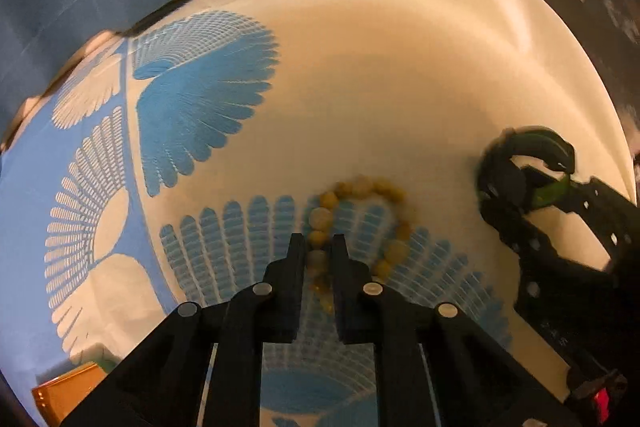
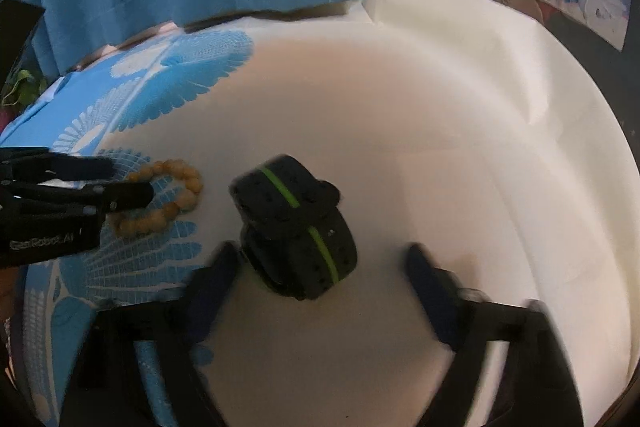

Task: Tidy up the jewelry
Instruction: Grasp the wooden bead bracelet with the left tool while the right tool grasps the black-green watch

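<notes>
Bracelet (image 1: 318,259) between left gripper (image 1: 318,247) fingers (beaded)

Dim warm light, fisheye-curved edges (dark corners), slight motion blur.

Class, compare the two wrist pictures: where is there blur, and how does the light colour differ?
Left wrist view: warm amber cast, bead bracelet slightly soft, the black band smeared. Right wrist view: whiter light, right gripper fingers motion-blurred, fisheye edges curved and dark.

bare white sheet (image 2: 460,155) lies beyond the black band (image 2: 298,227) and bead bracelet (image 2: 176,195).
</notes>
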Available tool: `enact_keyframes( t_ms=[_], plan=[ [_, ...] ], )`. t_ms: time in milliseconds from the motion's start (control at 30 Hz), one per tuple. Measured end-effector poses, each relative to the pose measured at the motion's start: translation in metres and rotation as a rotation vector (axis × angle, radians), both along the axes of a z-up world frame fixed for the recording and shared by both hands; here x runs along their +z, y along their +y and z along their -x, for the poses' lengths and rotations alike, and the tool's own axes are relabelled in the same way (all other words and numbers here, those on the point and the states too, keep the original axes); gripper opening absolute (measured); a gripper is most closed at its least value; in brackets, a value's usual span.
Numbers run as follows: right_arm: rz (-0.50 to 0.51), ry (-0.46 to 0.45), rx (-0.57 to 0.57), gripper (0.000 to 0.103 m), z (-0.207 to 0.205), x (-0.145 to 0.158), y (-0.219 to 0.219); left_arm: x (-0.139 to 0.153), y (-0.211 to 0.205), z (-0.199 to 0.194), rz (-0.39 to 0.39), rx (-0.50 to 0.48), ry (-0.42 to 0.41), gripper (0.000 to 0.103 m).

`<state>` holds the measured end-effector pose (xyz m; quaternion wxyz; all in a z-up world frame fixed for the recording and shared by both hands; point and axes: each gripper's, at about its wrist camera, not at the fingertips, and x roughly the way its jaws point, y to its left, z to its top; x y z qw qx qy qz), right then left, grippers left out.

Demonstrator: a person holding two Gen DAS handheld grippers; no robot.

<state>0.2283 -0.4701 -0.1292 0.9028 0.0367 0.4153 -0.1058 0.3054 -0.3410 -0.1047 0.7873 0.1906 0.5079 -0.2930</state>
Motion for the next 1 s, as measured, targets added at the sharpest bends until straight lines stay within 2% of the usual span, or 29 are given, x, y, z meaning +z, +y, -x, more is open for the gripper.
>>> enact_keyframes(
  t_ms=[167,333,533,567,600,667,767,833,1000],
  plan=[
    [-0.061,0.026,-0.031,0.044,0.012,0.006,-0.002,0.019,0.013,0.019,0.033,0.0,-0.015,0.01],
    [-0.052,0.024,-0.043,0.043,0.041,0.021,0.008,0.059,0.036,0.05,0.103,0.013,-0.056,0.01],
    [-0.041,-0.009,-0.028,0.042,0.086,0.053,0.031,0.1,0.062,0.096,0.142,0.016,-0.107,0.01],
    [-0.04,-0.023,-0.024,0.013,0.095,0.06,0.035,0.103,0.064,0.099,0.143,0.017,-0.112,0.01],
    [-0.042,-0.032,-0.007,0.002,0.103,0.067,0.041,0.108,0.07,0.108,0.15,0.015,-0.118,0.01],
    [-0.043,-0.055,0.008,0.002,0.117,0.079,0.049,0.115,0.08,0.124,0.156,0.013,-0.132,0.01],
    [0.014,-0.082,0.022,0.0,0.126,0.091,0.063,0.116,0.088,0.135,0.148,0.024,-0.132,0.01],
    [-0.029,-0.079,0.018,0.0,0.128,0.091,0.061,0.118,0.094,0.141,0.148,0.035,-0.139,0.01],
    [-0.05,-0.089,-0.025,0.0,0.143,0.094,0.053,0.126,0.106,0.15,0.162,0.055,-0.144,0.01]
  ],
)
